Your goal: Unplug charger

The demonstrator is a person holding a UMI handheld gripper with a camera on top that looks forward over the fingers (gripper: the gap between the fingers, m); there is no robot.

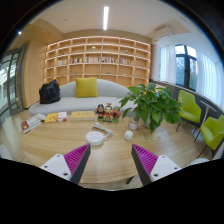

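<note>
Pale wood makes up the round table [60, 140] that spreads ahead of the gripper [110, 162]. Its two fingers stand apart, with magenta pads [76, 158] facing inward and nothing held between them, only bare tabletop in the gap. Just beyond the fingers, at about twelve o'clock, sits a small white bowl [95, 138]. Past it, toward one o'clock, a leafy green plant [148, 102] rises from the table, with a few small items near its base, including a red one [106, 113] and a pale cup-like thing [129, 133]; I cannot tell what they are. Books or papers [38, 121] lie on the table at ten o'clock. The charger cannot be made out among these things, nor any cable or socket.

Behind the table, a light sofa [75, 100] carries a yellow cushion [87, 87] and a dark bag [50, 92]. A wide wooden bookshelf [95, 58] fills the far wall. Lime green chairs [190, 106] stand at two to three o'clock, beside bright windows [190, 65]. A strip light [105, 17] glows on the ceiling.
</note>
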